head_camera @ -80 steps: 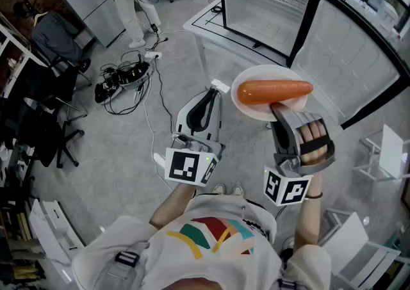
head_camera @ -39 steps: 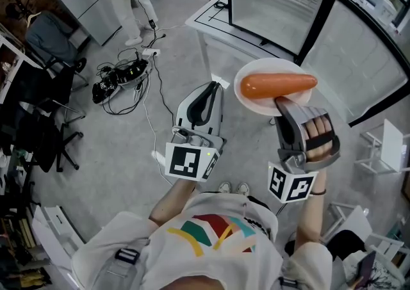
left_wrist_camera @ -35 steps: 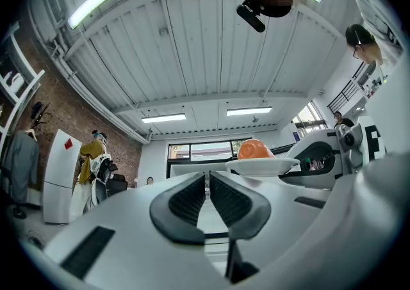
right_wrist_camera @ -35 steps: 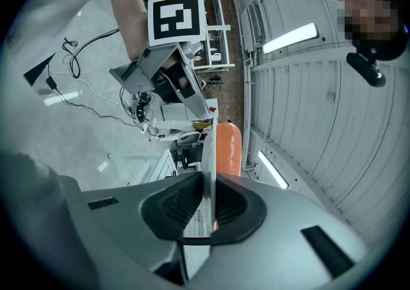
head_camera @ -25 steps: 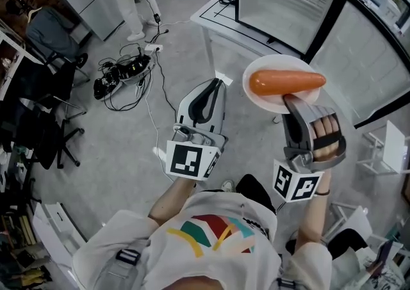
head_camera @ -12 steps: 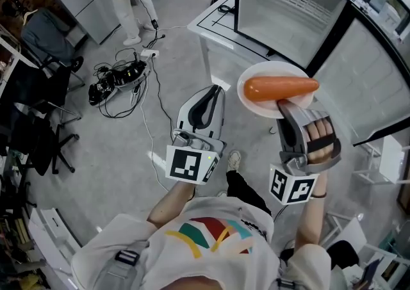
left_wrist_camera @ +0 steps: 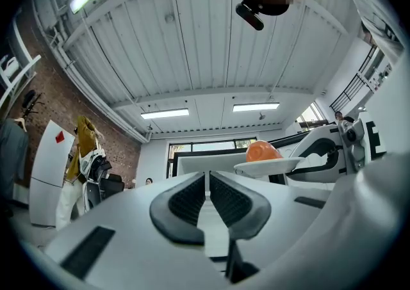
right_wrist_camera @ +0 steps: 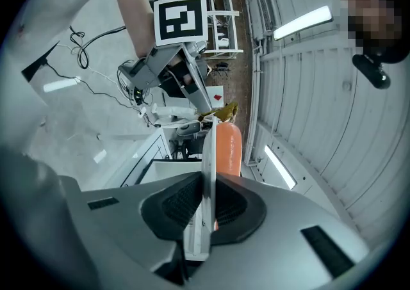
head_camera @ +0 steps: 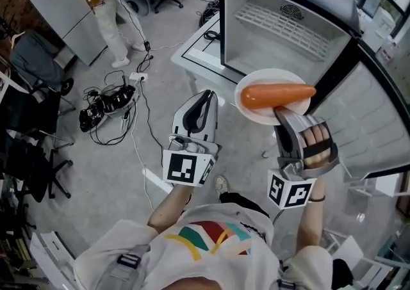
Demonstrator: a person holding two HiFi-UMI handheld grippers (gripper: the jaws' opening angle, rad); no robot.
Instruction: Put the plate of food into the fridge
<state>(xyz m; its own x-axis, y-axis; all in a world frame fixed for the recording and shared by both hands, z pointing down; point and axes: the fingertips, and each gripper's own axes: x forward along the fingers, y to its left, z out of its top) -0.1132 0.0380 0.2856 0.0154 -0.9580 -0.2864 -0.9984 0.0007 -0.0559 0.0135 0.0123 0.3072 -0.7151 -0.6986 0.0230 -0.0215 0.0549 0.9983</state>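
A white plate (head_camera: 256, 113) carries one orange carrot (head_camera: 277, 95) in the head view. My right gripper (head_camera: 282, 113) is shut on the plate's near rim and holds it level just in front of the open fridge (head_camera: 288, 32). In the right gripper view the plate (right_wrist_camera: 208, 148) stands edge-on between the pads, the carrot (right_wrist_camera: 228, 146) beside it. My left gripper (head_camera: 206, 95) is shut and holds nothing, a little left of the plate. The left gripper view shows its pads (left_wrist_camera: 189, 200) almost touching, with the plate (left_wrist_camera: 266, 166) and carrot (left_wrist_camera: 262, 151) off to the right.
The fridge has a white inside with a wire shelf (head_camera: 282, 21); its door (head_camera: 375, 119) stands swung open at the right. It sits on a white table (head_camera: 195, 58). Cables and a power strip (head_camera: 106, 98) lie on the floor at left, near a standing person (head_camera: 114, 23) and office chairs.
Both grippers and the plate have been carried toward the fridge, which now looms larger at the top. The grip on the plate is unchanged; the left gripper stays shut.
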